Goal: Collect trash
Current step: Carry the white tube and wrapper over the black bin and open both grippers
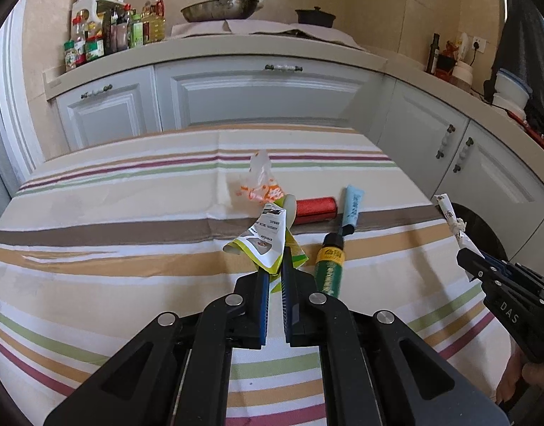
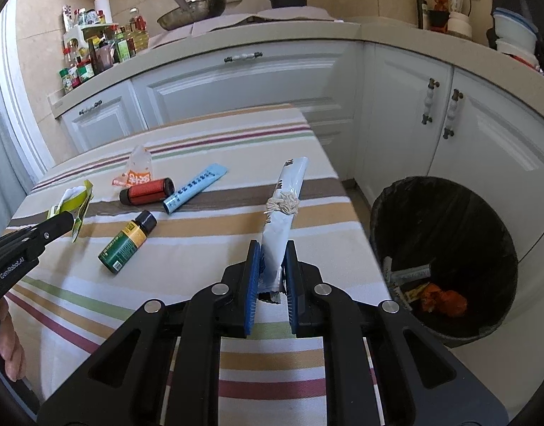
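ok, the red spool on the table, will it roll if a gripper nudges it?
Likely yes: the red spool lies on its side, a round cylinder on flat cloth. It probably feels light and stiff. The blue tube beside it might stop a roll that way.

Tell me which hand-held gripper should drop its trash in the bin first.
Right. The right hand-held gripper is shut on the white wrapper, beside the black bin off the table's right edge. The left hand-held gripper, shut on the green packet, is farther left over the table.

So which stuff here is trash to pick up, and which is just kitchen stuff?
Trash job:
green-white packet in left gripper
white wrapper in right gripper
clear orange-printed bag
black bin

Just there:
wok
black pot
sauce bottles
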{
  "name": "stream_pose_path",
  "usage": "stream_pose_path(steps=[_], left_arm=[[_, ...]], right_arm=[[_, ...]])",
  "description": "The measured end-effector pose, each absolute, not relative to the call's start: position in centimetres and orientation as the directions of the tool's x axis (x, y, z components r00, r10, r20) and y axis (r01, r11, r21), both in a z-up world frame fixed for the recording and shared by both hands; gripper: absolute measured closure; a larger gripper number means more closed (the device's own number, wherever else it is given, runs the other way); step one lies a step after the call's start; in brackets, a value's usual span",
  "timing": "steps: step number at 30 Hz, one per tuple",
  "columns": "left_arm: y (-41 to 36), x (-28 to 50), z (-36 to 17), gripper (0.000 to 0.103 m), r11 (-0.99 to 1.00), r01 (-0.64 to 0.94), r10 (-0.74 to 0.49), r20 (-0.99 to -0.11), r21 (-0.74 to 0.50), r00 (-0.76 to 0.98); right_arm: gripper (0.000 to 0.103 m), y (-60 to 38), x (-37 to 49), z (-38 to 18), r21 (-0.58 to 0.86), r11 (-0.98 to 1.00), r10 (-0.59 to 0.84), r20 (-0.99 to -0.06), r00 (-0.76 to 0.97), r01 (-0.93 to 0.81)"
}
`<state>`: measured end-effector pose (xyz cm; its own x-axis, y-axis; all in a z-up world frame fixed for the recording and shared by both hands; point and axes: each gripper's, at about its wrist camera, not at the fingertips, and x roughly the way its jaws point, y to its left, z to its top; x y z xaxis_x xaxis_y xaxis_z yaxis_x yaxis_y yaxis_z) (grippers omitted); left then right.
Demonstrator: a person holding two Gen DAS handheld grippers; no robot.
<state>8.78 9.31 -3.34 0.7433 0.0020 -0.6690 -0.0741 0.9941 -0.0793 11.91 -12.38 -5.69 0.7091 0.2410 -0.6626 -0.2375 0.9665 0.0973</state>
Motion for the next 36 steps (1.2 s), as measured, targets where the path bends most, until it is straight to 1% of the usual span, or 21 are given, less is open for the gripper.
stream_pose_path(steps=[7,11,18,28,36], left_arm=[[6.7,8.9,-2.2,0.096,0.997,-0.017,-0.039,-0.647,-0.08,0.761],[4.0,9.5,-1.7,0.096,0.995,0.047,-0.089,-0.637,-0.084,0.766],[-1.8,11.2,-1.1,0.096,0.98,0.174,-0.195,-0.616,-0.095,0.764],[-10.0,14.0,-1.0,0.096,0.943,0.324,-0.299,-0.603,-0.07,0.74],[-14.9,16.0,-2.7,0.096,0.918,0.396,-0.324,-0.63,-0.028,0.706]], right_arm=[[0.089,-14.5,11.3,-4.4,0.09,0.977,0.208,-0.635,0.744,-0.196],[0.089,-16.4,11.0,-3.9,0.088,0.984,0.176,-0.621,0.764,-0.156],[0.089,-21.5,10.9,-3.5,0.071,0.996,0.08,-0.602,0.794,-0.047],[0.089,-28.7,12.2,-4.7,0.057,0.993,-0.044,-0.609,0.792,0.099],[0.089,-32.3,13.8,-6.5,0.074,0.984,-0.079,-0.629,0.773,0.161]])
